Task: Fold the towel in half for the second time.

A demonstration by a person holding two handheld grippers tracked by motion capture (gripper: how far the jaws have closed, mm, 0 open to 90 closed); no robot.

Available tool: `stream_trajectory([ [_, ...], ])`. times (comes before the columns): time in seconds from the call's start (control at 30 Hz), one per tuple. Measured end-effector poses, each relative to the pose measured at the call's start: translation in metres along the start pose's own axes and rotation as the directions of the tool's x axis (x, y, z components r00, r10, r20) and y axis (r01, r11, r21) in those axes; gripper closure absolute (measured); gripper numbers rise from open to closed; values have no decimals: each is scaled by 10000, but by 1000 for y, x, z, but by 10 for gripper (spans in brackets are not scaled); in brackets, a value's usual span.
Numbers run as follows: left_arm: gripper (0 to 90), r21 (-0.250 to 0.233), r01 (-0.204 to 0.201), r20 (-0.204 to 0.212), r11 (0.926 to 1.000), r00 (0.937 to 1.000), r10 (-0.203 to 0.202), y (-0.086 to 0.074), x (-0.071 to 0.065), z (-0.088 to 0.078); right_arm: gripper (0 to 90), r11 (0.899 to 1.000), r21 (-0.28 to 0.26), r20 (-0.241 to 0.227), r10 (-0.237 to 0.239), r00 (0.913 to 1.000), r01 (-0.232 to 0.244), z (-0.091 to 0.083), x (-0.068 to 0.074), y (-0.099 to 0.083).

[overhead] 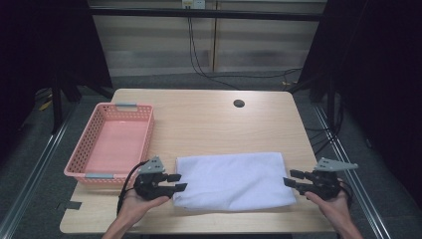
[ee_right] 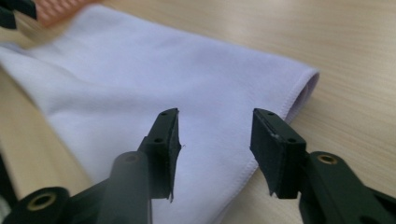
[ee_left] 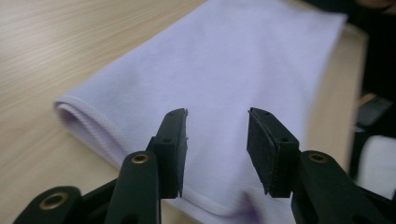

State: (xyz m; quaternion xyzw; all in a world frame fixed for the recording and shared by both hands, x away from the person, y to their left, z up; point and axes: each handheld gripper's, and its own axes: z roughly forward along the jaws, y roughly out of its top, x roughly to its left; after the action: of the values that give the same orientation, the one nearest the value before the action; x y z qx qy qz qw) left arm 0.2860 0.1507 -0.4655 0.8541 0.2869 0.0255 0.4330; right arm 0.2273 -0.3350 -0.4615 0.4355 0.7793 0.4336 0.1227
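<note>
White folded cloth [overhead: 234, 180] lies flat on the tabletop [overhead: 199, 119], near the front edge, right of centre. Left hand-held gripper [overhead: 175, 182] sits at the cloth's left end, jaws parted, nothing pinched; in the left gripper view the cloth [ee_left: 219, 93] lies under and beyond the open jaws. Right hand-held gripper [overhead: 294, 179] at the cloth's right end, jaws also apart and empty, the cloth [ee_right: 154, 88] below them with its hemmed fold edge to the right

Risks: a jaw could catch only the top layer, so the fold opens on a lift; uneven pulls from the two ends would skew or bunch it; the cloth lies close to the front edge and could get dragged off

Around: pink basket [overhead: 94, 130] at the left, empty, just behind the left hand-held gripper, likely to be bumped if that hand swings back. Cable hole [overhead: 239, 103] far back, well apart. Nothing lies between the jaws and the cloth
</note>
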Motion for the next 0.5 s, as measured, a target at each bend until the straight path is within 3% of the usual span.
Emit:
stream_trajectory([
  [0.03,570,351,132,-93,9993,9999,-129,-1,5,7,496,9993,371,-7,-76,10000,77,8,-1,0],
  [0.07,562,748,-86,-283,9972,9995,107,-2,7,12,473,9974,709,204,-103,9997,88,15,-2,-2],
  [0.1,562,897,-246,-384,9957,9989,281,-5,9,16,465,9964,848,349,-61,9994,31,21,-5,-4],
  [0.17,550,1180,-55,-435,9930,9990,108,-10,14,21,440,9938,1101,528,118,9985,-176,28,-11,-7],
  [0.27,546,1001,69,-386,9949,9993,-30,-13,16,21,462,9894,1443,724,-237,9971,130,36,-13,-10],
  [0.33,538,957,40,-300,9954,9995,-11,-13,14,23,541,9837,1743,639,-568,9963,449,40,-10,-11],
  [0.43,523,880,72,-191,9961,9998,-55,-12,14,28,671,9835,1769,334,-441,9985,376,39,-14,-11],
  [0.5,523,813,153,-118,9966,9998,-143,-10,14,31,712,9844,1742,338,-305,9990,241,38,-18,-12],
])
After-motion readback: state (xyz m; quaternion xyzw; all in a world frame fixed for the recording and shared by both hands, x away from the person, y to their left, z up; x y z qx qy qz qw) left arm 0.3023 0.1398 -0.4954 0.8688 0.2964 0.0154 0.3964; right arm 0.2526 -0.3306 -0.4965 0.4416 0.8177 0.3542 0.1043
